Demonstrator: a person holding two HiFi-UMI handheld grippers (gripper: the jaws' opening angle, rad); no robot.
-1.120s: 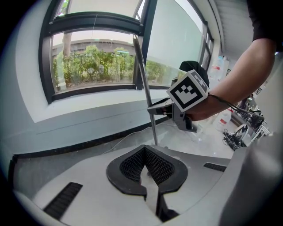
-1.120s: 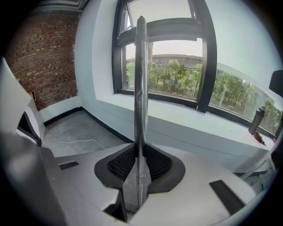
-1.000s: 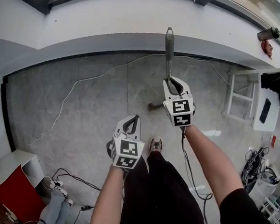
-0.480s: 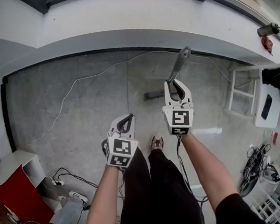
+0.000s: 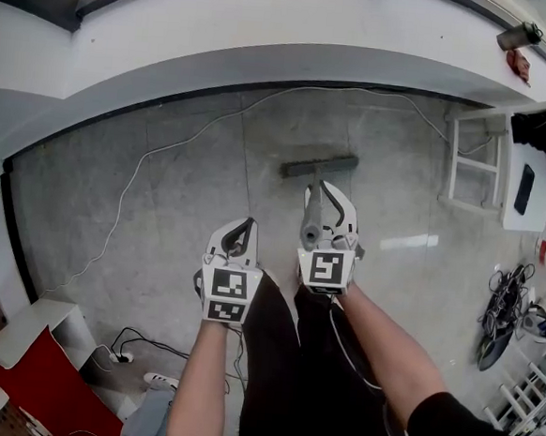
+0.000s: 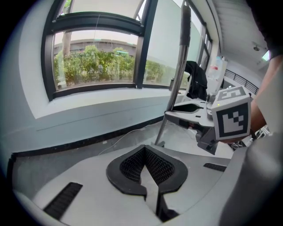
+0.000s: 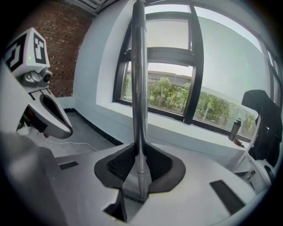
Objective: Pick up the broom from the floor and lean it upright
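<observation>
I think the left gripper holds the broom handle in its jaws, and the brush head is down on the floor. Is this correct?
Not quite. The right gripper holds the broom handle; the right gripper view shows its jaws closed on it. The left gripper has its jaws together on nothing. The brush head is down on the floor, as you say.

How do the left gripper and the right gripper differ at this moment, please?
The right gripper has its jaws clamped on the broom handle, while the left gripper has its jaws closed together on nothing. In the head view the right gripper sits nearer the broom head, and the left gripper sits lower and to its left. Both are white and each carries a marker cube.
</observation>
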